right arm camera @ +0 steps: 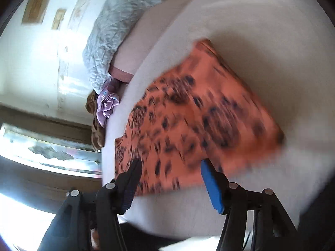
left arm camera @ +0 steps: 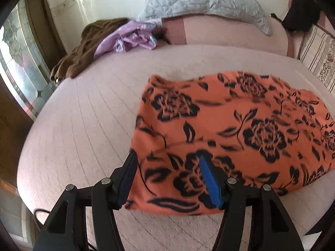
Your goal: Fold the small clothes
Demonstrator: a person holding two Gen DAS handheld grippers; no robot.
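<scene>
Garment: an orange cloth with a black flower print is laid flat on the bed, already in a rough rectangle, apparently folded at least once; what kind of garment it is cannot be told.
Position: the cloth is seen right of centre on the pale quilted cover, its near left corner just ahead of the left gripper.
Left gripper: the jaws are held apart, nothing is clamped; the near left corner of the cloth is framed between the fingers, and whether they touch it cannot be told.
Right gripper: the right gripper is also spread apart and empty, poised over the near edge of the cloth; this view is blurred, so contact cannot be judged.
Handling: the fabric is judged light, soft and limp; it is expected to sag and slide if lifted by one point, and layers could be separated if only the top ply is pinched.
Hold: the two near corners are judged best, all layers pinched together, so that the edge can be carried over evenly.
Surroundings: a grey quilted pillow, a crumpled lilac garment and a brown garment are seen at the far left, well apart from the cloth.
</scene>
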